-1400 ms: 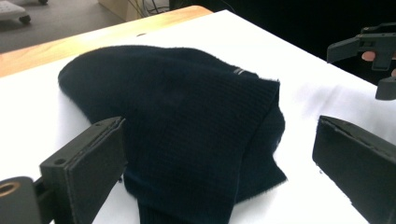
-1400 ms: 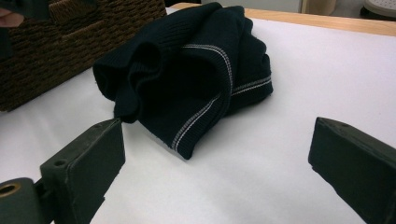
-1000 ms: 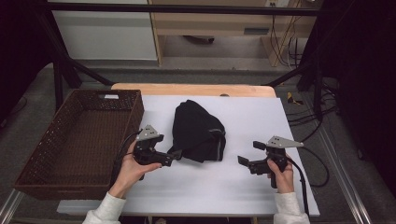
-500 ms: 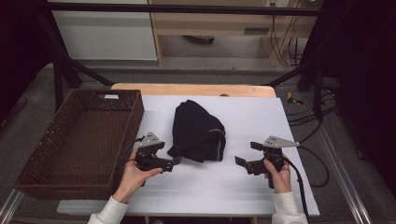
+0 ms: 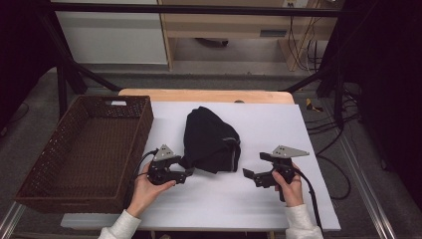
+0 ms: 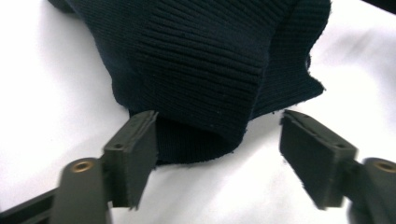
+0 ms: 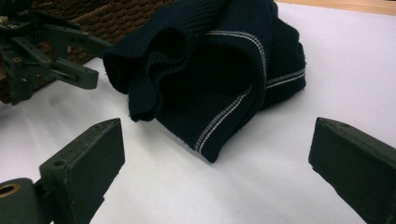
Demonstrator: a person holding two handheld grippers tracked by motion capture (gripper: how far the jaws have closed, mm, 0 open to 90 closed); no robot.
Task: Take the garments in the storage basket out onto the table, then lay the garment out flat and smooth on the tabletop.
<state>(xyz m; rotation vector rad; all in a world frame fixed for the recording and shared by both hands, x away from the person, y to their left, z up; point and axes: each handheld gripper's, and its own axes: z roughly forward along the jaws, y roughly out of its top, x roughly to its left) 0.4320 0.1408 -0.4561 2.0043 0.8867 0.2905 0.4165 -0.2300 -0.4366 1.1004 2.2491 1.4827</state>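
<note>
Brown wicker basket on left part of white table, overhanging its left edge. Beyond table: pale wooden strip, then black frame bar, white cabinet, wooden shelf unit. Cables on floor right of table.

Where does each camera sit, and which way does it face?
High view: above the person's side, facing forward and down on the table; shows forearms and both grippers.
Left gripper view: rides the left gripper, facing the dark knit garment; jaws just closing, not yet gripping.
Right gripper view: rides the right gripper, jaws wide.
All views share the garment.
</note>
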